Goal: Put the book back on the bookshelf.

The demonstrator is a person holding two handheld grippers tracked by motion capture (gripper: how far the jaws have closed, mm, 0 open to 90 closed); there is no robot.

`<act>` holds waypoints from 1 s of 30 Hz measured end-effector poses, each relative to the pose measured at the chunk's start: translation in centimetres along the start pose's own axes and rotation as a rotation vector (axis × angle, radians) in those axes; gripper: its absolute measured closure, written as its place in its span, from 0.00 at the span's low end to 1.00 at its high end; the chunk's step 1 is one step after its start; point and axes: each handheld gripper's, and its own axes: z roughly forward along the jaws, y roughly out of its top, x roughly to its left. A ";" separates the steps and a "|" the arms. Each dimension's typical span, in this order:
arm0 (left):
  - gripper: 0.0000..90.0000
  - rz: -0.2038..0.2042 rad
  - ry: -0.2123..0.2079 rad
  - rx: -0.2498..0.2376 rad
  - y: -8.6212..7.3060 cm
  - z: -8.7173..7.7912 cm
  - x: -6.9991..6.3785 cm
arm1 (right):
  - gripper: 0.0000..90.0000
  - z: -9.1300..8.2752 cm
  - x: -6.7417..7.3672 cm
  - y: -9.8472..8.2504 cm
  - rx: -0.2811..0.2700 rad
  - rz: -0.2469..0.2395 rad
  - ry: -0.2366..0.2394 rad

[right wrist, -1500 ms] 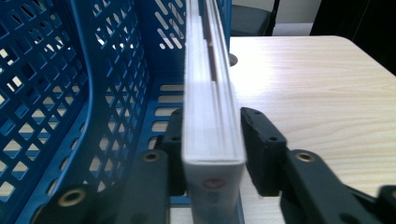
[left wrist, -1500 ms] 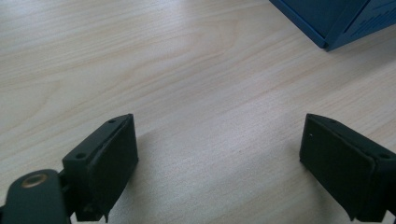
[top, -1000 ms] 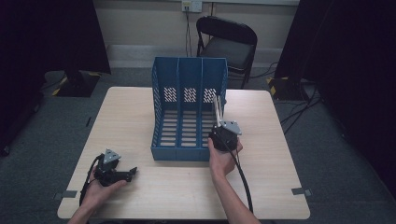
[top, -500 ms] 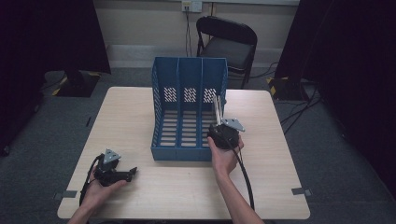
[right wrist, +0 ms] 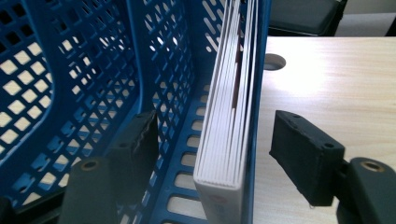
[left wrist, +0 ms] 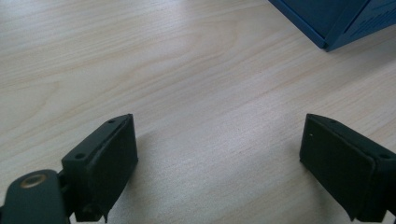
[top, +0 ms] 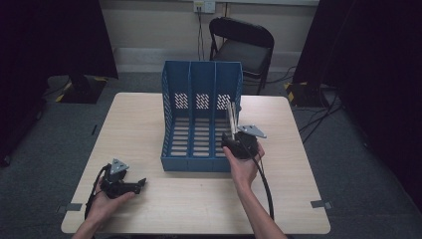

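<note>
At the rack's right slot, a book stands released

Right gripper (right wrist: 212, 154) has just been opening; its jaws straddle the upright book (right wrist: 229, 126) in the blue file rack (top: 201, 119), pads clear. Stiff, light, smooth-covered: pinch its near spine edge. Left gripper (left wrist: 219, 158) rests spread over the worktop (left wrist: 187, 70).

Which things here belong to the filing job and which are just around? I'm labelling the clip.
In the job:
- white book, upright in the rack's end slot
- blue file rack
- right gripper, jaws just opening, apart from the book

Just around:
- left gripper, open over the table
- black chair
</note>
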 end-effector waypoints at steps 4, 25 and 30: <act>0.12 0.000 0.000 0.000 0.0 0.0 0.0 | 0.34 -0.7 -0.3 0.3 -0.021 -0.011 0.016; 0.12 0.001 -0.002 0.000 0.0 0.0 0.0 | 0.26 -5.3 -4.5 2.4 -0.068 0.005 0.126; 0.12 0.000 -0.002 0.000 0.0 0.0 0.0 | 0.22 -6.0 -6.1 2.3 -0.033 -0.028 0.126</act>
